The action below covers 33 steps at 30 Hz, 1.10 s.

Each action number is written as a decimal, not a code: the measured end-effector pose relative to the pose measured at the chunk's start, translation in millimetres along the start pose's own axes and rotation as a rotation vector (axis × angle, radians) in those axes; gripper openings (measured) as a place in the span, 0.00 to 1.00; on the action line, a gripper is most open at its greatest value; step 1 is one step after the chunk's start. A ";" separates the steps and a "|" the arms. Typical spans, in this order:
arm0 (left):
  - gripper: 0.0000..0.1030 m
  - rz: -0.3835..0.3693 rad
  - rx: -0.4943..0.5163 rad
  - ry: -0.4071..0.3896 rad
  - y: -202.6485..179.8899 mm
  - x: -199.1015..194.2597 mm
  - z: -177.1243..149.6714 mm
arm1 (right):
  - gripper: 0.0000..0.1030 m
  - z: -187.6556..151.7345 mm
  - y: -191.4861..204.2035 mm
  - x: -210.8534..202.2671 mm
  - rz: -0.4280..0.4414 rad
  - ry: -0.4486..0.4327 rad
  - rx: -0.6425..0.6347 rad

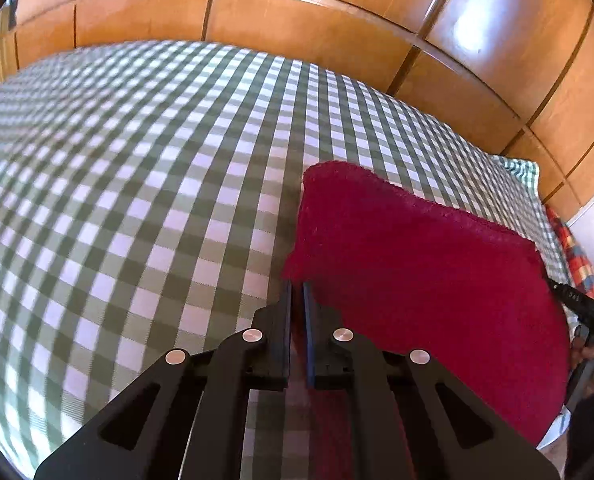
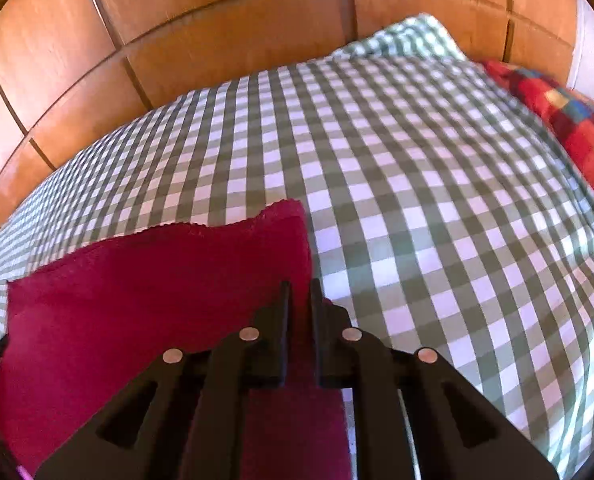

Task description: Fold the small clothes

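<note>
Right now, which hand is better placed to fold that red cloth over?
Neither clearly: the left gripper and the right gripper each pinch a near corner of the red cloth, so both would likely lift together.

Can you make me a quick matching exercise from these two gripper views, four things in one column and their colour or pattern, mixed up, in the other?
Things:
1. cloth
2. bedspread
3. wall panels
4. pillow

Colours or patterns:
A. glossy orange-brown wood
B. green and white check
C. plain dark red
D. many-coloured squares, mostly red

Pairs: 1-C, 2-B, 3-A, 4-D
</note>
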<state>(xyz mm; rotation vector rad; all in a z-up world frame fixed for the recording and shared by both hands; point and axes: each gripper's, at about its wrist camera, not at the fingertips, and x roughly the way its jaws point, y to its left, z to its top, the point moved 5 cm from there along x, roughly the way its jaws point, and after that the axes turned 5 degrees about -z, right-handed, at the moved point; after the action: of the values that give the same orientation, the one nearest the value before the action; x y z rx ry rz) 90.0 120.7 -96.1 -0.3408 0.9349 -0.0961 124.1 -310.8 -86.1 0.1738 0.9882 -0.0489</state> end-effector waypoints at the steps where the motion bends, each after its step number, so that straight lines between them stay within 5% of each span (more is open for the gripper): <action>1: 0.05 0.022 0.013 -0.003 -5.2 -3.6 1.6 | 0.10 0.3 0.8 -1.0 -0.005 0.000 -0.009; 3: 0.05 0.050 0.043 -0.023 -12.4 -14.4 2.4 | 0.13 1.0 1.7 -4.6 -0.021 0.002 -0.029; 4: 0.05 0.065 0.063 -0.036 -17.4 -22.4 2.1 | 0.24 1.7 1.7 -9.0 -0.045 -0.005 -0.037; 5: 0.05 0.080 0.077 -0.050 -21.1 -27.5 2.6 | 0.50 5.2 1.8 -10.6 -0.075 -0.013 -0.038; 6: 0.05 0.088 0.088 -0.060 -23.2 -32.4 0.4 | 0.60 5.8 0.0 -20.0 -0.089 -0.039 -0.025; 11: 0.05 0.108 0.140 -0.091 -31.1 -54.9 -15.9 | 0.73 4.1 17.8 -64.3 -0.079 -0.142 -0.054; 13: 0.05 0.112 0.155 -0.098 -33.0 -60.2 -22.5 | 0.76 -4.2 32.6 -81.4 -0.025 -0.158 -0.078; 17: 0.30 0.136 0.183 -0.106 -34.3 -68.3 -34.9 | 0.79 -20.5 70.5 -91.2 0.071 -0.147 -0.138; 19: 0.33 0.142 0.187 -0.115 -33.1 -72.8 -38.9 | 0.79 -31.6 90.6 -89.7 0.097 -0.135 -0.180; 24: 0.33 0.155 0.190 -0.113 -28.7 -79.7 -46.3 | 0.80 -52.3 115.3 -65.4 0.103 -0.075 -0.230; 33: 0.33 0.156 0.192 -0.092 -19.2 -78.2 -63.1 | 0.96 -68.3 116.8 -43.3 0.129 -0.059 -0.239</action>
<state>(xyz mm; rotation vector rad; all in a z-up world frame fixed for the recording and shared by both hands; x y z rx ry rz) -5.8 104.9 -63.8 -0.0934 0.8505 -0.0266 57.8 -185.9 -72.2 0.0163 0.9139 0.1807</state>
